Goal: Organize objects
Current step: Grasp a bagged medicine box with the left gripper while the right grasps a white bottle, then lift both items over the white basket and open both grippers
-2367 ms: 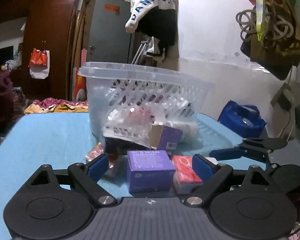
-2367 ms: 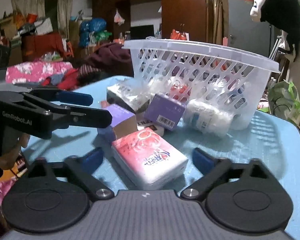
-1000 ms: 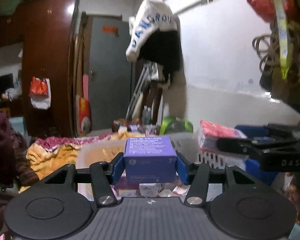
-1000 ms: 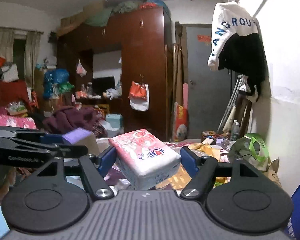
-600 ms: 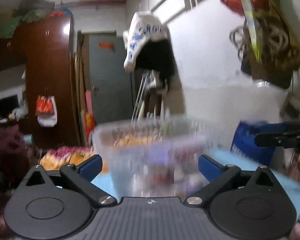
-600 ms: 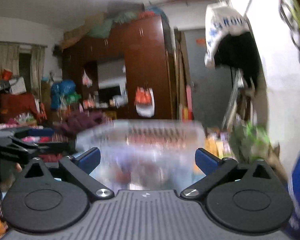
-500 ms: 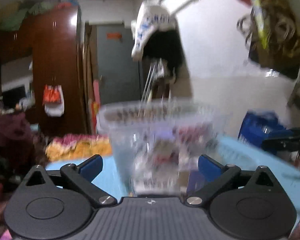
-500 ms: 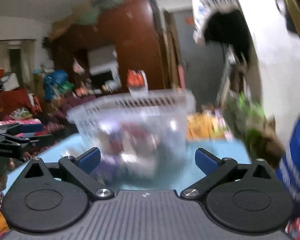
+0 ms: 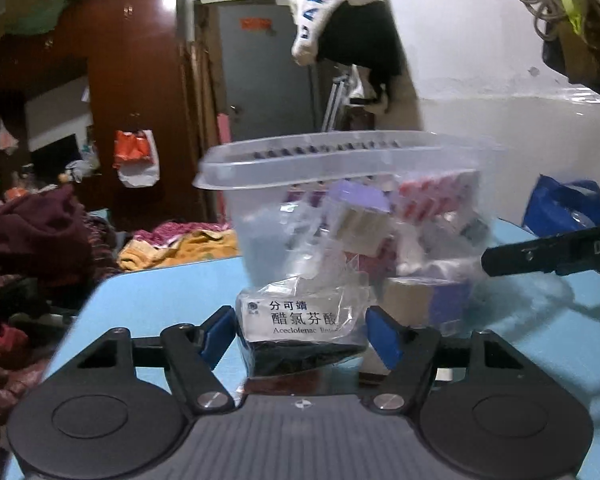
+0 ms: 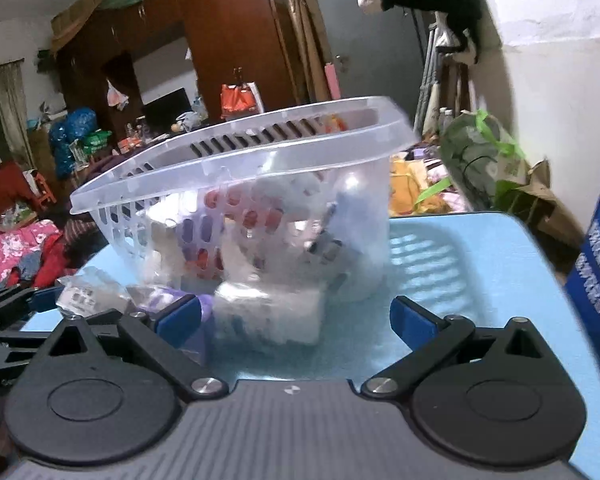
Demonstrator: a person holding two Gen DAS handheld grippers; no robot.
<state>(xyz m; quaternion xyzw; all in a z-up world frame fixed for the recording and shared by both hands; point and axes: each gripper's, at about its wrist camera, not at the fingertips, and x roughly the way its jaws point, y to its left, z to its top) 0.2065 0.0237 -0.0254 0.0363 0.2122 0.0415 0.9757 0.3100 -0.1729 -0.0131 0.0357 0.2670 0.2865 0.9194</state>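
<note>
Several boxes sitting inside basket (image 9: pixel 340 152); still lying outside: medicine box (image 9: pixel 300 320), white pack (image 10: pixel 268 312). Left gripper (image 9: pixel 300 330) bracketing medicine box, contact unclear; right gripper (image 10: pixel 296 316) gaping, empty.

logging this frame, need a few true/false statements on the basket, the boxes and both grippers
1. The left gripper brackets the plastic-wrapped medicine box. True.
2. The clear basket lies upside down. False: it stands upright, rim on top, items inside.
3. The right gripper is clamped on a red pack. False: its jaws are open around nothing, with a white pack on the table ahead.
4. The table is light blue. True.
</note>
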